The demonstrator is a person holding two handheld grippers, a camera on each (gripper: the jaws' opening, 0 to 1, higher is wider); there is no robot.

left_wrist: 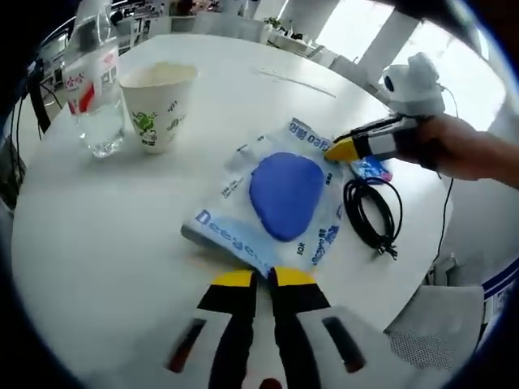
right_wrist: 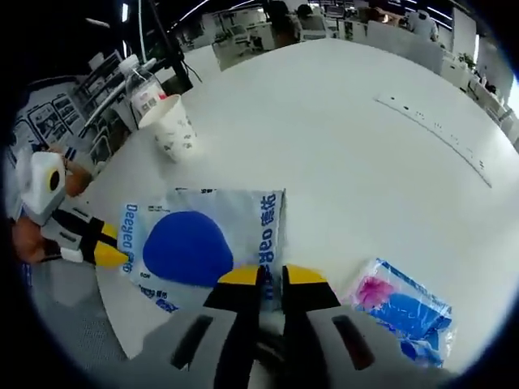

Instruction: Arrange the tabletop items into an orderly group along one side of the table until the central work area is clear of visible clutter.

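Observation:
A soft wipes pack (left_wrist: 284, 198) with a blue oval lid lies flat on the white round table (left_wrist: 105, 235). My left gripper (left_wrist: 263, 278) is shut, its yellow tips at the pack's near edge. My right gripper (left_wrist: 339, 149) comes in from the right, its yellow tip against the pack's far corner. In the right gripper view the pack (right_wrist: 190, 243) lies just ahead of my shut right gripper (right_wrist: 272, 276), and the left gripper (right_wrist: 104, 251) touches its opposite end. A coiled black cable (left_wrist: 371, 212) and a small blue-pink packet (left_wrist: 373, 169) (right_wrist: 403, 312) lie beside the pack.
A paper cup (left_wrist: 160, 105) (right_wrist: 173, 127) and a clear water bottle (left_wrist: 92, 85) (right_wrist: 143, 89) stand together near the table's edge. A thin seam line (right_wrist: 430, 126) crosses the bare far half. A grey mesh chair (left_wrist: 442, 324) stands beyond the rim. A hand (left_wrist: 466, 150) holds the right gripper.

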